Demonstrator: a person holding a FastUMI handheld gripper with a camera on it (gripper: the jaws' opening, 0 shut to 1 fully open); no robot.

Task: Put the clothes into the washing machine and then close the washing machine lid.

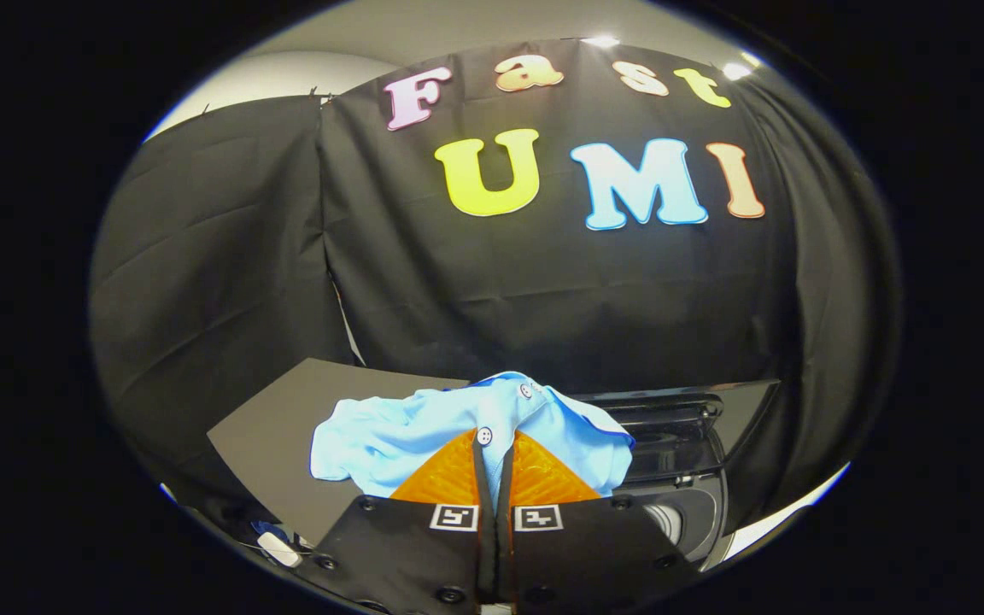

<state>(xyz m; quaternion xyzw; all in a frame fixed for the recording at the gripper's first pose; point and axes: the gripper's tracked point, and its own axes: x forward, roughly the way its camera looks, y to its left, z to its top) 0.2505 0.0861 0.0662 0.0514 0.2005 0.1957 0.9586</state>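
Jaws clamped on the shirt, carrying it toward the washer.

I have the jaws nearly closed, only a narrow slit between the fingers (pixel 449 478), and both press on the placket of the light blue shirt (pixel 389 436) just below a white button (pixel 484 436). The gripper (pixel 492 465) holds the shirt raised, its body and sleeve hanging off toward the worktop's (pixel 287 410) left edge. I judge that pinching at the placket keeps the cloth bunched for the drop. Beyond and to the right, the washing machine (pixel 697 512) stands with its lid (pixel 671 427) up, its opening just beside the shirt's hem, ready to receive it.
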